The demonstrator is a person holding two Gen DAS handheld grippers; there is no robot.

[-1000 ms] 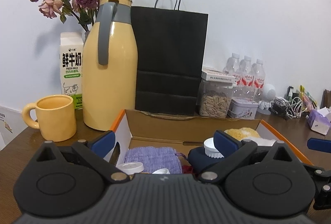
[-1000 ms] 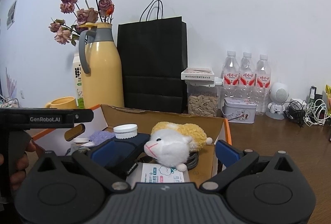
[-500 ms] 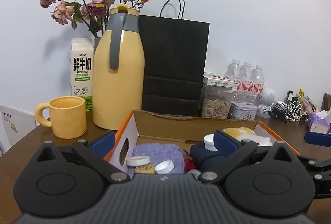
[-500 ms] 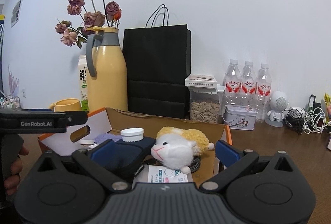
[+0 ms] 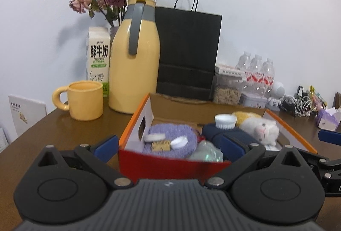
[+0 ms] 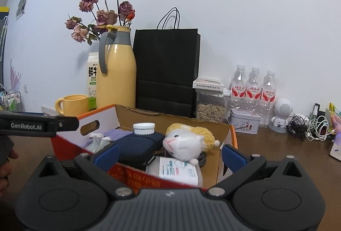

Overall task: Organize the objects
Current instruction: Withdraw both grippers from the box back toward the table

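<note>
Both our grippers, left gripper and right gripper, jaws spread wide, holding nothing, hovering just short of cardboard box. Plush sheep on top, right side. We'd go sheep first, straight down, gentle squeeze, avoid box wall.

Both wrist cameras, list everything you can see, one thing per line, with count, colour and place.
Cardboard box: one, orange-edged, table centre.
Plush toy: one, white and yellow, in box, right side.
Pouch: one, navy, in box.
Purple cloth: one, in box, left side.
Thermos: one, yellow, behind box.
Mug: one, yellow, left of thermos.
Milk carton: one, white, behind mug.
Paper bag: one, black, against wall.
Water bottles: three, clear, right of bag.
Left gripper: open.
Right gripper: open.
</note>
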